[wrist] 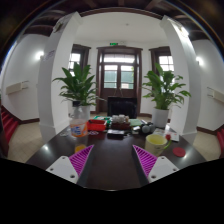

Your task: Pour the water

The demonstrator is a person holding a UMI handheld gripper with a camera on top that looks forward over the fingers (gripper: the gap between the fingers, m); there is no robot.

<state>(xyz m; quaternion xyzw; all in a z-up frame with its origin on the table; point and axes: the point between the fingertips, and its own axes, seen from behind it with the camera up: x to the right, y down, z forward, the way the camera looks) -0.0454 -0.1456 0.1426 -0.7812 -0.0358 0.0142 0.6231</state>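
Observation:
My gripper [112, 160] hovers over a dark round table [112, 165], its two fingers wide apart with the magenta pads [80, 158] facing each other and nothing between them. Beyond the left finger stands a clear plastic bottle [78, 124] with an orange-tinted lower part. Beyond the right finger sits a yellow-green cup [156, 141]. Both stand well ahead of the fingertips.
Small items crowd the table's far side: a red container [96, 126], a dark kettle-like object [143, 128], a small white bottle [170, 131] and a red lid [179, 152]. Two potted plants [78, 88] flank a doorway [120, 75] behind.

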